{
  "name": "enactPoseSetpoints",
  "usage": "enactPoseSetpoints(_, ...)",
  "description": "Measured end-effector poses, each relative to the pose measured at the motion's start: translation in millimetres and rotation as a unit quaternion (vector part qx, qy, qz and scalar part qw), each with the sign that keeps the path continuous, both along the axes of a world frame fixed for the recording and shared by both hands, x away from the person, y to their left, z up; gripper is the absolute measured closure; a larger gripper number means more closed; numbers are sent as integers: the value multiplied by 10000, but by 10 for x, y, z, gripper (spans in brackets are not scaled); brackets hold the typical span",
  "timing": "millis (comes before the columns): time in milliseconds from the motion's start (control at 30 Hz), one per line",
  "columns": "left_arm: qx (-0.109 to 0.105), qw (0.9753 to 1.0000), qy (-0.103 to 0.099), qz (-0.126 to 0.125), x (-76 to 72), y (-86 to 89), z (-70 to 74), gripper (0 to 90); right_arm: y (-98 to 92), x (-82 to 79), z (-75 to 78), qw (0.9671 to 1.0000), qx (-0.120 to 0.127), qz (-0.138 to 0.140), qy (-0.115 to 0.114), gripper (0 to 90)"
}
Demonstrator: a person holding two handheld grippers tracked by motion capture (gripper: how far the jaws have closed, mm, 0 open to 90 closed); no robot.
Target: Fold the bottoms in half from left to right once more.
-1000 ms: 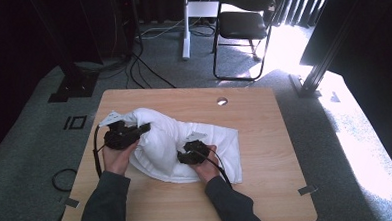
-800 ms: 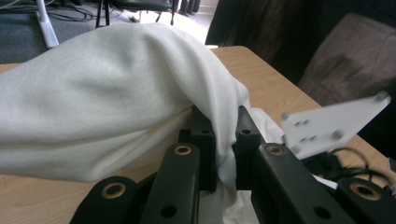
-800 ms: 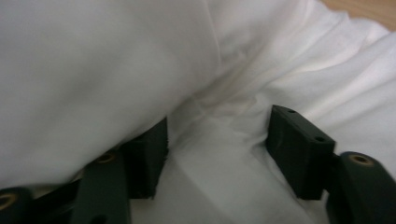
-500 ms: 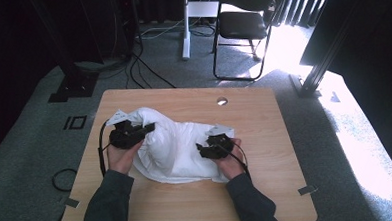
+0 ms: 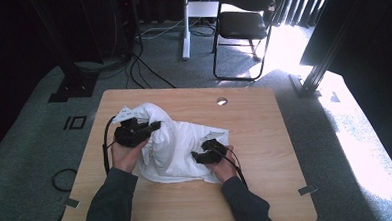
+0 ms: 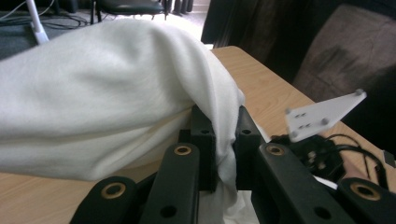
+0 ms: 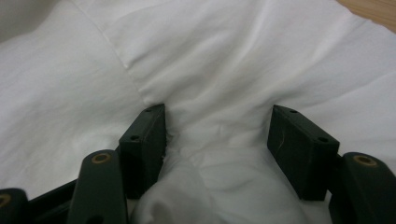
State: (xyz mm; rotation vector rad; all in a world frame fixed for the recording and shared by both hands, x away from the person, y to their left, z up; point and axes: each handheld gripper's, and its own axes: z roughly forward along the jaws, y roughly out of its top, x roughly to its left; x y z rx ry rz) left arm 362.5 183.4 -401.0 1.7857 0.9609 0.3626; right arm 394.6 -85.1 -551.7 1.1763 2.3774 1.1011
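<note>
Cloth: white, soft, crumpled fabric cloth (image 5: 178,146) is lying bunched on the light wooden surface (image 5: 265,132), toward its left-centre, with one fold rising in a hump at the left side.
Left gripper: black two-jaw left gripper (image 5: 154,126) is sitting at the raised left part of the cloth, held in the person's left hand (image 5: 123,153); in the left gripper view (image 6: 225,140) its jaws are pressing together with a thin fold of the white cloth pinched between them, and the fabric is draping over and to the left of the jaws.
Right gripper: black two-jaw right gripper (image 5: 198,155) is resting on the lower right part of the cloth, held in the person's right hand (image 5: 222,165); in the right gripper view (image 7: 217,135) its jaws are standing spread wide, with a gathered ridge of cloth lying between them and touching the left jaw, while the right jaw is sitting apart from that ridge.
Plate: grey three-cornered plate (image 6: 324,114) of the right gripper is showing at the right of the left gripper view, above its black cable.
Surface: wooden surface is carrying a small round hole (image 5: 222,101) near its far edge, well apart from the cloth.
Surroundings: black folding chair (image 5: 243,26) is standing on the grey carpet floor (image 5: 30,147) beyond the far edge of the surface.
</note>
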Motion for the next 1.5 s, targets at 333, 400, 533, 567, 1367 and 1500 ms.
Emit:
enactPoseSetpoints(333, 337, 9986, 62, -395, 83, -399, -131, 844, -214, -99, 305, 9976, 249, 574, -310, 327)
enactPoseSetpoints(400, 399, 9980, 51, -485, 80, -473, -156, 844, -475, -115, 343, 9987, 189, 194, -424, 338)
enactPoseSetpoints(533, 483, 9967, 95, -639, 87, -651, -220, 843, -824, -104, 231, 9994, -115, -255, -214, 360)
enactPoseSetpoints(567, 541, 9962, 90, -680, 91, -704, -244, 843, -852, -101, 186, 9992, -208, -305, -152, 360)
enactPoseSetpoints(1367, 1368, 9816, 461, -1250, 159, -1509, -1300, 815, -1143, -56, 253, 9959, -22, -875, -218, 373)
enactPoseSetpoints(1500, 1186, 9820, 452, -1399, 130, -1495, -1262, 603, -1189, -129, 557, 9940, 419, -837, -573, 367)
